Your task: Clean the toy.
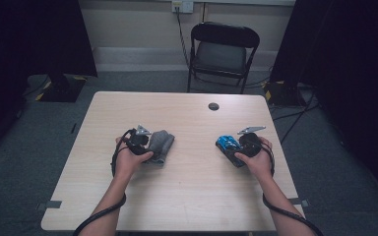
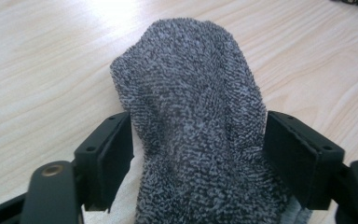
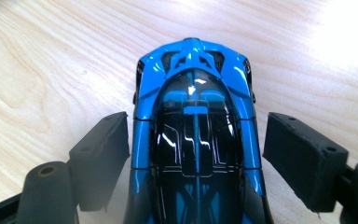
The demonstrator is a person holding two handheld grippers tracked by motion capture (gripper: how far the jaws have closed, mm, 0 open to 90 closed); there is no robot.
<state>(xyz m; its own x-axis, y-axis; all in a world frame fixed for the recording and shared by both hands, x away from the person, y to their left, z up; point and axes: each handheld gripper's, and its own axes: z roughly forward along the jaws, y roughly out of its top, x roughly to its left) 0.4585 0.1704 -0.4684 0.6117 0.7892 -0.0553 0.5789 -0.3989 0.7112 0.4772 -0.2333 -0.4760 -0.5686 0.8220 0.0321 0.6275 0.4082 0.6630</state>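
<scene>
- On the table (image 1: 187, 196), the widest thing before me, my two loads sit well apart: one on the left half, one on the right half, each right at its own gripper.
- Next in size, the grey sock (image 2: 191, 130) lies bunched on the wood and runs straight out between the left gripper (image 2: 198, 140) jaws, its long axis in line with them. Those jaws stand spread; the fabric bulges close to both inner faces, but I don't judge it pinched.
- Smaller, the blue toy car (image 3: 196, 140) sits on its wheels between the right gripper (image 3: 196, 144) jaws, its length pointing the same way they do. The jaws are spread, with a clear gap on the right side and a thin one on the left.
- From the high view, each hand is nearest its own item, so I judge a plain squeeze would catch either one across its narrow width.
</scene>
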